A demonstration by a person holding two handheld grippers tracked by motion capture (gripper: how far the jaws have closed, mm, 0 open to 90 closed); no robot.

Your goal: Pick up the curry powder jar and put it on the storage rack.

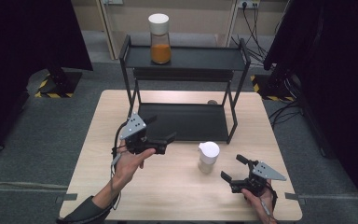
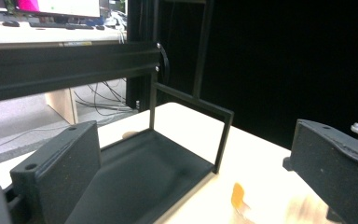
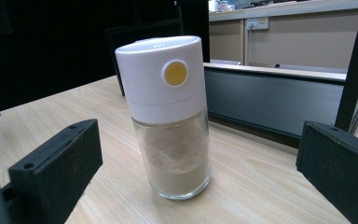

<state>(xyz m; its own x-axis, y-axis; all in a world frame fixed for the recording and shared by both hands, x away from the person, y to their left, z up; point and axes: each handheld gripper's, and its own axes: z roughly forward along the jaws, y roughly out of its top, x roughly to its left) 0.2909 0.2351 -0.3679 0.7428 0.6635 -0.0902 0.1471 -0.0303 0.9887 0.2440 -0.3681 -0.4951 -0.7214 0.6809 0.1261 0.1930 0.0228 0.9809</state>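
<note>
While the pale spice jar [image 3: 167, 116] stands upright on the worktop [image 1: 177, 186] near the rack [image 1: 186, 119], I line up my right gripper [image 1: 235, 170], fingers wide; next, advance and close around its glass.

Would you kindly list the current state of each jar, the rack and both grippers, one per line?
White-lidded jar of pale powder: upright on the table, lid closed, ungripped.
Jar of orange powder: upright on the top shelf, lid on.
Black rack: standing upright; lower shelf holds no jars.
Left gripper: open, holding nothing, by the lower shelf.
Right gripper: open, pointed at the pale-powder jar, not touching it.
</note>
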